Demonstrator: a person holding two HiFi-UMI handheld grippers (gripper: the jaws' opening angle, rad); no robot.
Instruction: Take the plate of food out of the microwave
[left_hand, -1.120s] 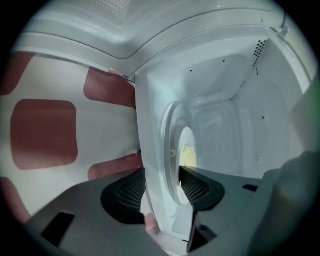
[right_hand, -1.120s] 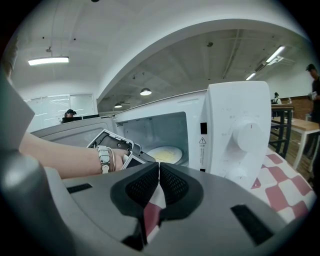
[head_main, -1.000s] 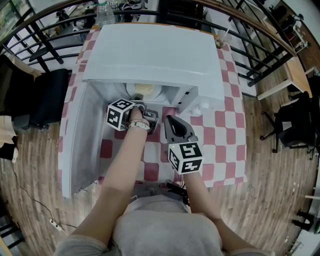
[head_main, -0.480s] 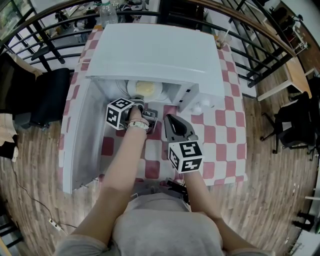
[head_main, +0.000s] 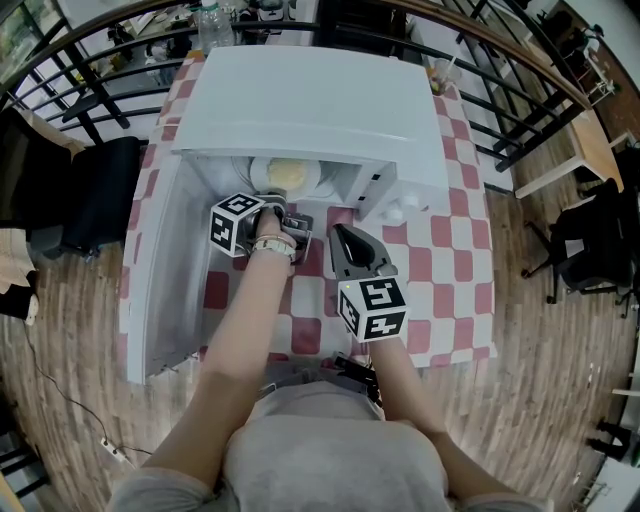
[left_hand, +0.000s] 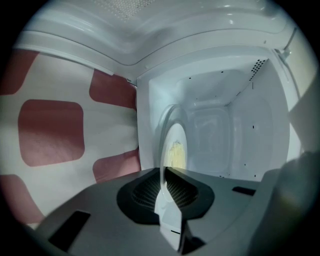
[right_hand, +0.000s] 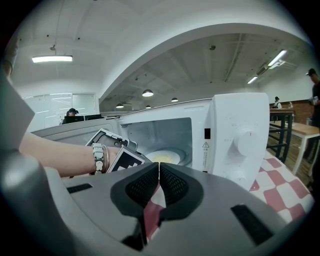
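Vs a sec ago: the left gripper (head_main: 281, 206) has just been closing its jaws, and now they're pinched on the near rim of the plate (head_main: 285, 172). In the left gripper view the rim runs right btwn the pads (left_hand: 176, 186). Otherwise not much diff. The left hand is at the same spot at the oven mouth, the right gripper (head_main: 342, 236) hasn't budged, and the plate is still inside the microwave (head_main: 300, 100) w/ the yellow food (head_main: 288, 174) on it, sitting near the front of the cavity.

Right gripper is closed w/ nothing in it. Its pads meet at the tips in its own view, and it hangs over the table a bit in front of the microwave, pointing at it. From there you can see the plate through the open front, w/ the knobs (right_hand: 245, 141) to the right.

The door (head_main: 160, 270) is swung open to the left. The microwave sits on a table w/ a red & white check cloth (head_main: 450, 250). Around it there's wood plank floor (head_main: 60, 340), black railing (head_main: 500, 90) behind the table, and a black chair (head_main: 590, 250) off to the right.
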